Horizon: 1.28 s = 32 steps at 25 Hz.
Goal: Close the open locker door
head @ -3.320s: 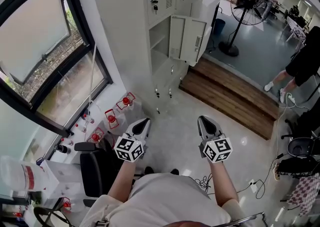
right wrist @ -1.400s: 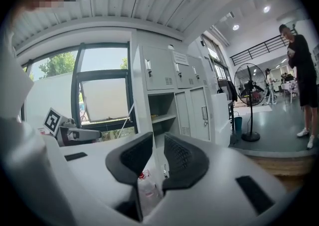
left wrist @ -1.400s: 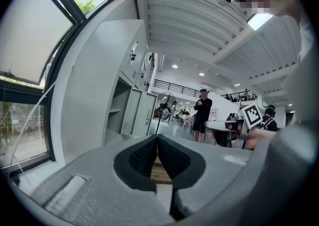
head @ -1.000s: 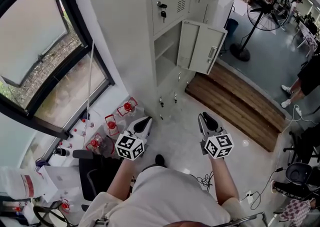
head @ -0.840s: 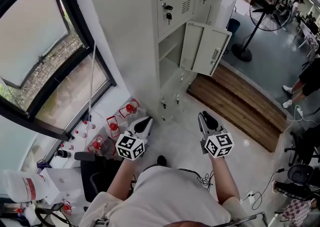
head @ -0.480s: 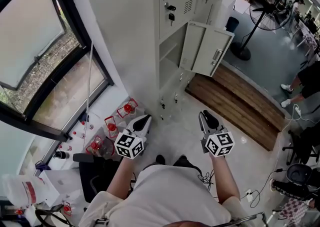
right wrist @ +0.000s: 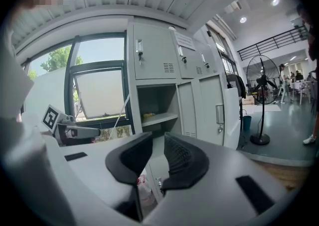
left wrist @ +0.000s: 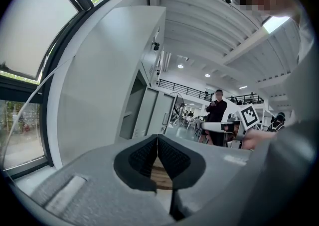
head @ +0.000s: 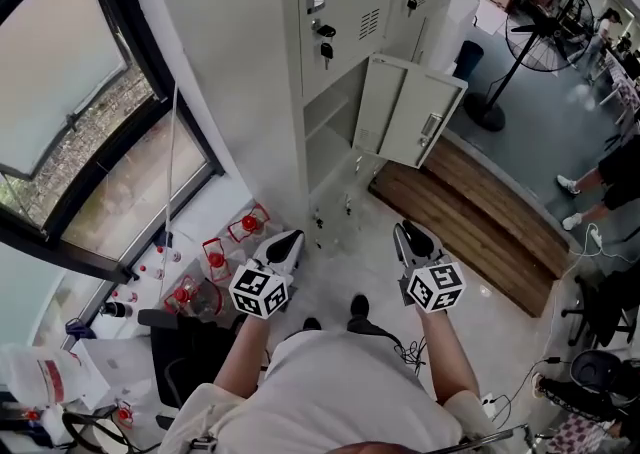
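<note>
The grey lockers stand ahead of me. One mid-height compartment is open, showing a shelf, and its door swings out to the right with the handle on its outer edge. In the head view, my left gripper and right gripper are held side by side at waist height, well short of the door. The left gripper has its pads touching and holds nothing. The right gripper shows a narrow gap with nothing in it. The right gripper view has the open compartment and door straight ahead.
A large window fills the left wall. Red-capped bottles stand on the floor below it, by a black chair. A wooden step runs right of the lockers. A standing fan and a person are further right.
The lockers and open door have drawn a little nearer as I step forward, and my shoes now show below. Both grippers keep the same pose and jaw setting.
</note>
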Each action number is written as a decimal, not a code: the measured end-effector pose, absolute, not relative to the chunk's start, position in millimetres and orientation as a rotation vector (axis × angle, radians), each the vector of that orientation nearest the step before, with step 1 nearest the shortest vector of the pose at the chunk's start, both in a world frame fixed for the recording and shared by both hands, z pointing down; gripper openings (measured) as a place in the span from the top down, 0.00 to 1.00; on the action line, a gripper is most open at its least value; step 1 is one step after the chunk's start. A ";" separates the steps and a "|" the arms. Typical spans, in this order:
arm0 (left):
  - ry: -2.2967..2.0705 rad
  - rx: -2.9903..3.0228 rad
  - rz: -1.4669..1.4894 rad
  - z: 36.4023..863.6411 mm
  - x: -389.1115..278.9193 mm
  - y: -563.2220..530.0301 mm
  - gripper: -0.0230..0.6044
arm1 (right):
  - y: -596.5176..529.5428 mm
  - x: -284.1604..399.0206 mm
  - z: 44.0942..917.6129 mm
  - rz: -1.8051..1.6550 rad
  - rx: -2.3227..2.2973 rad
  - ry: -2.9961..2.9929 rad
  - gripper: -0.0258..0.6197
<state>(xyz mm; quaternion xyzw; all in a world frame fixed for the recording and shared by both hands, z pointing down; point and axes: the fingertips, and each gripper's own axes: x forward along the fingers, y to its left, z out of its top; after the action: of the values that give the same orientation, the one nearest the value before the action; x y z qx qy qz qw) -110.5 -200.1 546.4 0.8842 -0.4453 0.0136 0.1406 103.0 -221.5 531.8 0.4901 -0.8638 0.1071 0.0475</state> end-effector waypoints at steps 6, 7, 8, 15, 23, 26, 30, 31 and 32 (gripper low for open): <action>-1.315 2.549 0.033 541.1 -81.4 -227.8 0.94 | -260.7 133.8 527.0 0.335 1.483 -2.657 0.86; -1.319 2.543 0.030 541.3 -77.0 -231.8 0.94 | -266.4 138.4 527.0 0.338 1.479 -2.660 0.86; -1.321 2.536 0.025 541.7 -72.2 -235.8 0.94 | -272.2 143.2 526.4 0.338 1.475 -2.663 0.86; -1.338 2.517 0.009 540.6 -41.8 -259.4 0.94 | -308.5 176.5 524.7 0.338 1.454 -2.673 0.86; -1.399 2.485 0.007 543.6 -26.6 -277.0 0.94 | -350.2 208.3 532.1 0.315 1.432 -2.650 0.86; -1.426 2.466 0.003 546.6 -22.1 -280.7 0.94 | -366.8 219.1 534.6 0.308 1.423 -2.646 0.85; -1.458 2.444 0.004 549.2 -17.4 -284.8 0.94 | -391.4 232.4 536.9 0.301 1.421 -2.633 0.85; -1.465 2.439 0.007 549.9 -16.8 -285.7 0.94 | -398.2 235.5 537.4 0.298 1.423 -2.630 0.85; -1.473 2.434 0.010 550.8 -16.6 -286.7 0.94 | -405.4 238.4 538.0 0.297 1.426 -2.628 0.84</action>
<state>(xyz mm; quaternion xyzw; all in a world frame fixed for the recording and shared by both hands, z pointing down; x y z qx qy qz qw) -16.6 -286.7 550.8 0.8461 -0.5121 0.0035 0.1476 238.4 -405.4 538.0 0.4736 -0.8725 0.0987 0.0682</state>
